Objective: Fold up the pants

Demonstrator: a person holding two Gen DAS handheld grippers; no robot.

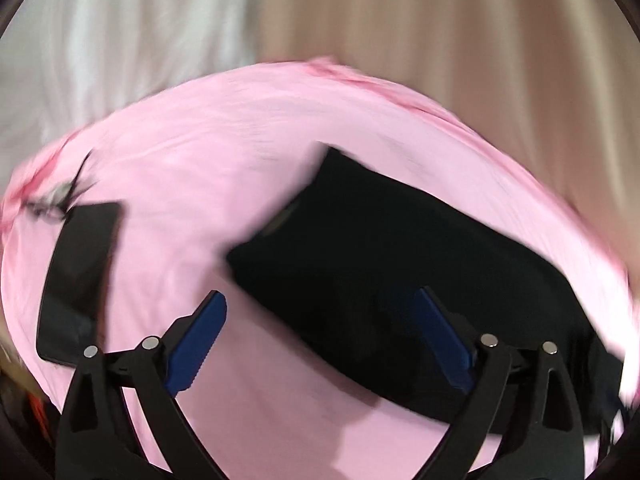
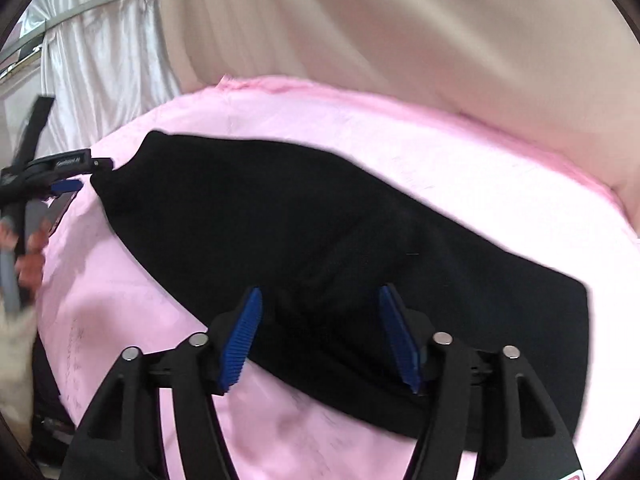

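The black pants (image 2: pixel 320 220) lie folded into a long band on a pink cloth (image 2: pixel 460 168). My right gripper (image 2: pixel 320 291) hovers over their near edge. It is open, and its blue pads (image 2: pixel 244 336) touch no fabric. In the blurred left wrist view the pants (image 1: pixel 380 240) run from the centre to the lower right. My left gripper (image 1: pixel 320 294) is open wide, one pad over the pink cloth (image 1: pixel 200 168) and the other over the black fabric. From the right wrist view the left gripper (image 2: pixel 86 174) shows at the pants' far left end, held by a hand (image 2: pixel 32 256).
A dark flat rectangular thing (image 1: pixel 80 272) lies on the pink cloth at the left. Beige drapery (image 2: pixel 400 32) hangs behind the pink surface, and white satin drapery (image 2: pixel 104 64) hangs to the left. The cloth's frayed far edge (image 2: pixel 260 82) curves along the back.
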